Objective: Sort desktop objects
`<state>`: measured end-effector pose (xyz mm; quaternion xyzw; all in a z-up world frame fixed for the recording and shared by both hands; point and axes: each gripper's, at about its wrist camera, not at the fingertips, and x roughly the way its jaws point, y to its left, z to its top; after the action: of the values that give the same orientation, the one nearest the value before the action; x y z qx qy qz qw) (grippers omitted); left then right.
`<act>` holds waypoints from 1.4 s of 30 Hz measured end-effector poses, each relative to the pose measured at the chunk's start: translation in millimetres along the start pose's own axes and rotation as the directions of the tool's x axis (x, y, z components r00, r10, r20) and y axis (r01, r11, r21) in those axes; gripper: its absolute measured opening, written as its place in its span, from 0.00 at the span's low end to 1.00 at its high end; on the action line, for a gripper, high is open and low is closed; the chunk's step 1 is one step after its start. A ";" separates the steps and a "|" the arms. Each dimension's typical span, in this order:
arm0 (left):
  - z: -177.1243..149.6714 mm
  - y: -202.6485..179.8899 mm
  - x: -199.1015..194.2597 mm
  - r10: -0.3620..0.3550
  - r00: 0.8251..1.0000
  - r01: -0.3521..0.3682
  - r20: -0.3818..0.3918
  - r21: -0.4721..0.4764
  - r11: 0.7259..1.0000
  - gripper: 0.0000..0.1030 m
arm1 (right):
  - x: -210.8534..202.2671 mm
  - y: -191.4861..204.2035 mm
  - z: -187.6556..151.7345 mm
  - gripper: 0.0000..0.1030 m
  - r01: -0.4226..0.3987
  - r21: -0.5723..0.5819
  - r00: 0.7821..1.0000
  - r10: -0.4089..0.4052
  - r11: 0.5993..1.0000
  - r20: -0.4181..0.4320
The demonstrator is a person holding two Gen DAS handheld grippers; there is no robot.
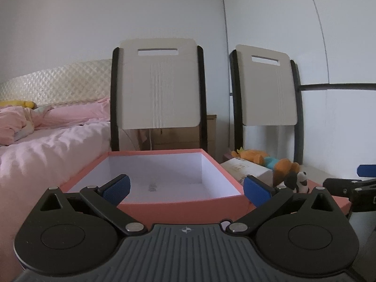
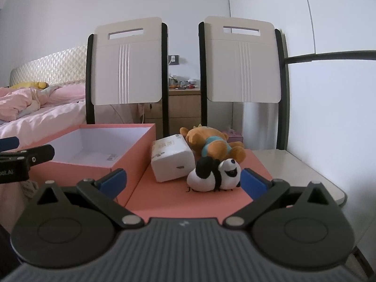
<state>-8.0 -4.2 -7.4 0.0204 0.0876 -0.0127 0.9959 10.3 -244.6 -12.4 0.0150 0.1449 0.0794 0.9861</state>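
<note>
My right gripper (image 2: 183,179) hangs level with its jaws spread wide, holding nothing; the panda plush (image 2: 215,172) lies just past my fingertips at 12 o'clock on the pink lid (image 2: 164,199). Behind it, the white carton (image 2: 171,159) sits at 11 and the orange bear plush (image 2: 211,143) at 1. My left gripper (image 1: 186,189) is equally released, facing the empty pink box (image 1: 164,176) dead ahead. Only the right view shows the nightstand (image 2: 184,108) between the chairs.

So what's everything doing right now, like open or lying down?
Box: open, empty.
Lid: flat, toys on it.
Panda: lying on lid.
Bear: lying on lid.
White box: shut, on lid.
Left gripper: open.
Right gripper: open.
</note>
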 end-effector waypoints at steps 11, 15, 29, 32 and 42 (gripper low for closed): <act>0.1 3.9 -1.1 0.054 0.997 -0.053 0.060 -0.019 0.998 1.00 | -1.0 -1.9 -0.7 1.00 0.000 0.012 1.000 0.000 1.000 -0.001; 1.4 6.7 0.2 0.044 0.998 -0.043 0.044 -0.031 0.999 1.00 | -1.3 -1.9 -0.7 1.00 0.001 0.013 1.000 -0.001 1.000 -0.001; -0.4 2.8 -2.6 0.012 1.000 -0.012 0.029 0.019 1.000 1.00 | -2.5 -5.7 -0.7 1.00 -0.003 0.014 1.000 0.003 1.000 0.002; -1.7 3.1 -1.8 0.007 1.000 -0.008 0.021 0.015 1.000 1.00 | -2.4 -0.2 -1.2 1.00 0.002 0.011 1.000 -0.002 1.000 0.000; -3.9 0.8 -0.1 0.003 1.000 -0.004 0.006 0.022 1.000 1.00 | -2.5 0.0 -1.5 1.00 -0.001 0.011 1.000 0.001 1.000 -0.004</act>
<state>-8.8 -3.2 -11.2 0.0315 0.0842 -0.0120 0.9959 7.5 -245.0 -13.2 0.0203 0.1471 0.0790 0.9858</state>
